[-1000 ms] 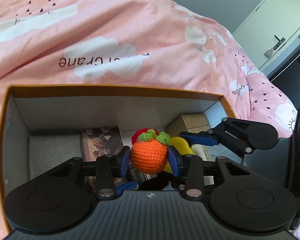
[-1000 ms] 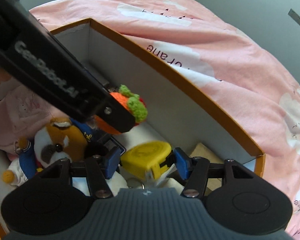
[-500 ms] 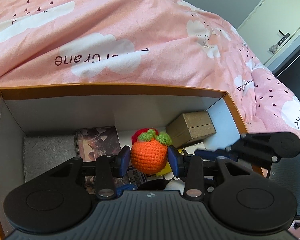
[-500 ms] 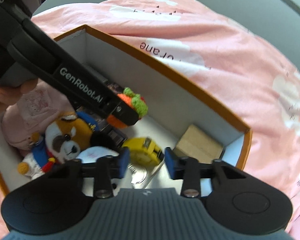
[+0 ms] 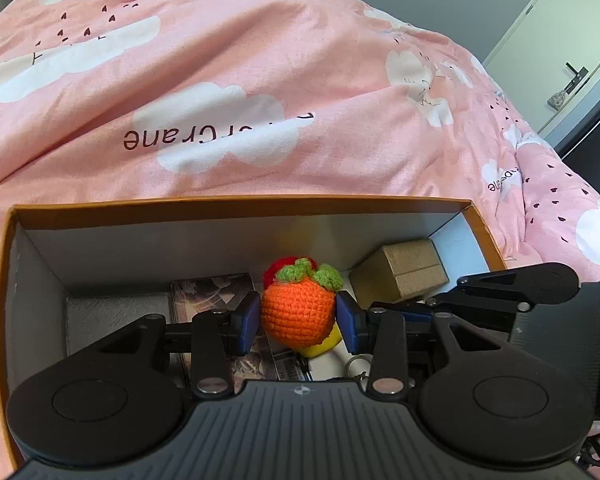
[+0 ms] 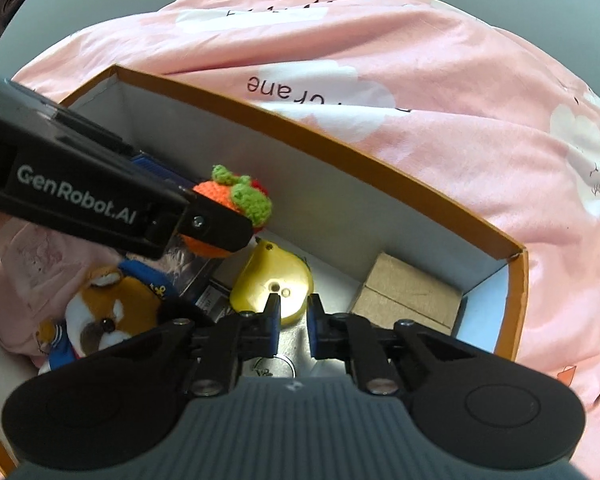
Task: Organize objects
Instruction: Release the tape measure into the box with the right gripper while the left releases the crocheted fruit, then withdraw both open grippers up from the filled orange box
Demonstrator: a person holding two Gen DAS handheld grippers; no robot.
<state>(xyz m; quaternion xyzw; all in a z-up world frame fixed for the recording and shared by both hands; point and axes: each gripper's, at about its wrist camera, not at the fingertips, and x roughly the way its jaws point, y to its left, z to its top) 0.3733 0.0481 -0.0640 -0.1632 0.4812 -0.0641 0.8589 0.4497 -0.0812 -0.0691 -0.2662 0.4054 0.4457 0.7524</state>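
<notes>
My left gripper (image 5: 298, 320) is shut on an orange crocheted fruit (image 5: 298, 312) with green leaves and holds it above the inside of an orange-rimmed cardboard box (image 5: 240, 202). The right wrist view shows the same fruit (image 6: 220, 196) pinched between the left fingers (image 6: 216, 228). My right gripper (image 6: 292, 318) hovers low in the box (image 6: 340, 144), its jaws closing to a narrow gap with nothing between them. Just beyond its tips a yellow tape measure (image 6: 276, 280) lies on the box floor.
In the box are a small brown carton (image 6: 408, 296) in the right corner, a plush toy (image 6: 112, 312) on pink fabric (image 6: 32, 264), a printed card (image 5: 212, 292), a grey pad (image 5: 116, 316) and a key ring (image 5: 358, 362). A pink duvet (image 5: 260, 80) surrounds the box.
The right gripper let go of the yellow tape measure, drew back a little, and its jaws narrowed. The tape measure now lies in the box. The left gripper still holds the fruit.
</notes>
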